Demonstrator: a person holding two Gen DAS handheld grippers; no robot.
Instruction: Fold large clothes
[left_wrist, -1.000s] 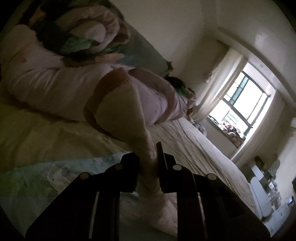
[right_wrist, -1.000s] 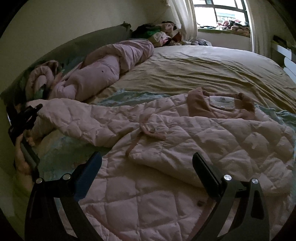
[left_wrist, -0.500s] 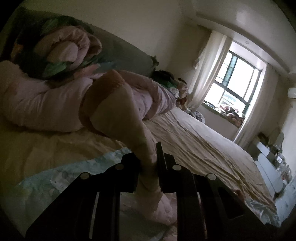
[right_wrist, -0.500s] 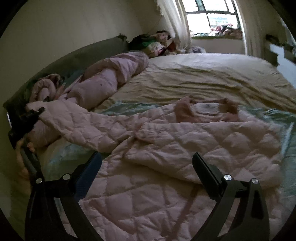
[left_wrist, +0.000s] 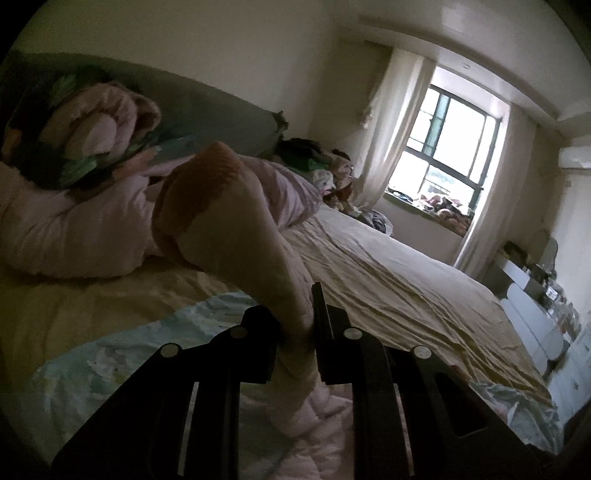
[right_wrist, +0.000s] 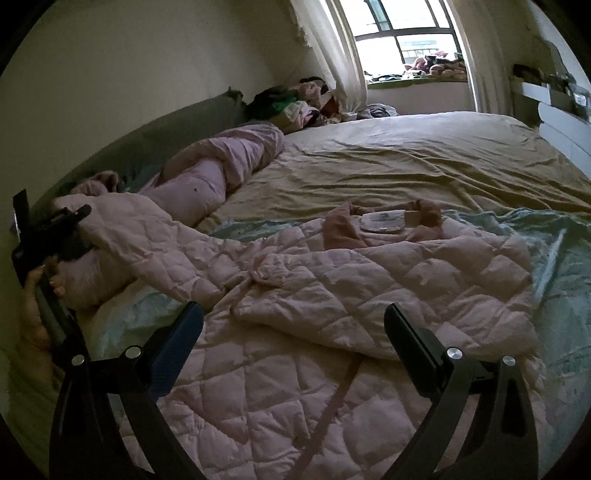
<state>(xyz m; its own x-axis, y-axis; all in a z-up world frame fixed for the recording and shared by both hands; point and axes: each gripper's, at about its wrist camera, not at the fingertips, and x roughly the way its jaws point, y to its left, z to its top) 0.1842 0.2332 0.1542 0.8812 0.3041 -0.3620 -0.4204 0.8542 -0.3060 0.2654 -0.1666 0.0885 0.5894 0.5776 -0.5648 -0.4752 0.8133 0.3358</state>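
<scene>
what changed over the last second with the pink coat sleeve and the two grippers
The left gripper has kept its clamp on the quilted pink coat's sleeve and lifted it, so the sleeve now stretches higher off the bed. The right gripper stayed open above the coat body, holding nothing. The collar lies as before.

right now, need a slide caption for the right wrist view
Open right tool hovers over a pink quilted coat spread on the bed, while the left tool lifts its sleeve.
</scene>
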